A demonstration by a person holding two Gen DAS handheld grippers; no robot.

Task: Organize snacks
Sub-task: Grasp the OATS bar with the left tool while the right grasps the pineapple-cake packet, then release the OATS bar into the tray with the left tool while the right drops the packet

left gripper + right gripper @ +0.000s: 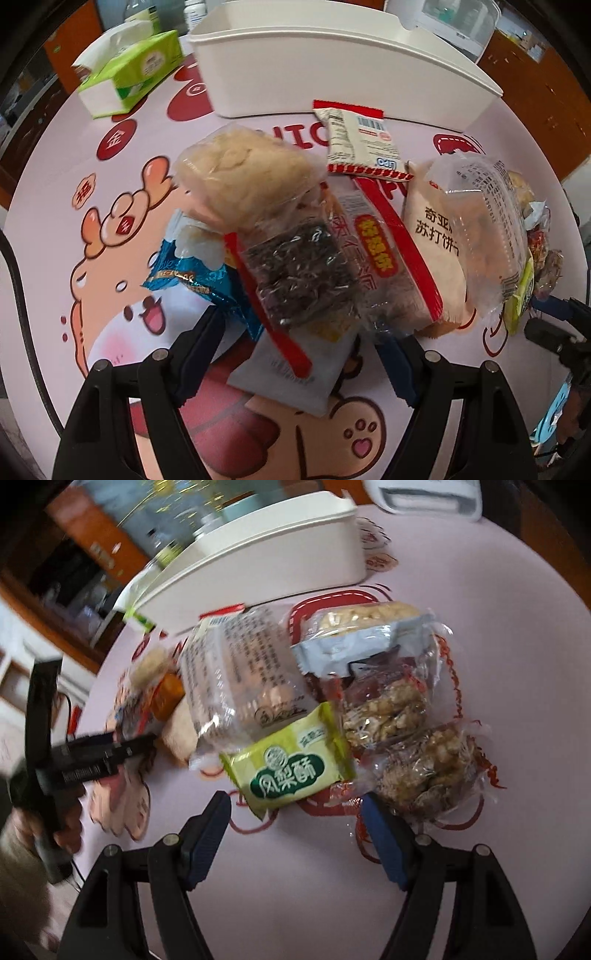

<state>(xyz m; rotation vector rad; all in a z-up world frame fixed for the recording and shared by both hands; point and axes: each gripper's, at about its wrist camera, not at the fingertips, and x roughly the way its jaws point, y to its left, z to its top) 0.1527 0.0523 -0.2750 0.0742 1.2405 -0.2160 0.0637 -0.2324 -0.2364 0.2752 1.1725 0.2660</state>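
A pile of wrapped snacks lies on the pink cartoon tablecloth in front of a white plastic bin. In the left wrist view my left gripper is open, its fingers on either side of a dark seaweed snack with a red strip and a grey packet; a blue packet sits by the left finger. In the right wrist view my right gripper is open just in front of a green pineapple-cake packet, with nut bars at its right finger. The bin stands behind.
A green tissue pack sits at the table's far left. A soda-cracker pack, a clear bread bag and a small red-white packet lie in the pile. The left gripper shows at the left of the right wrist view.
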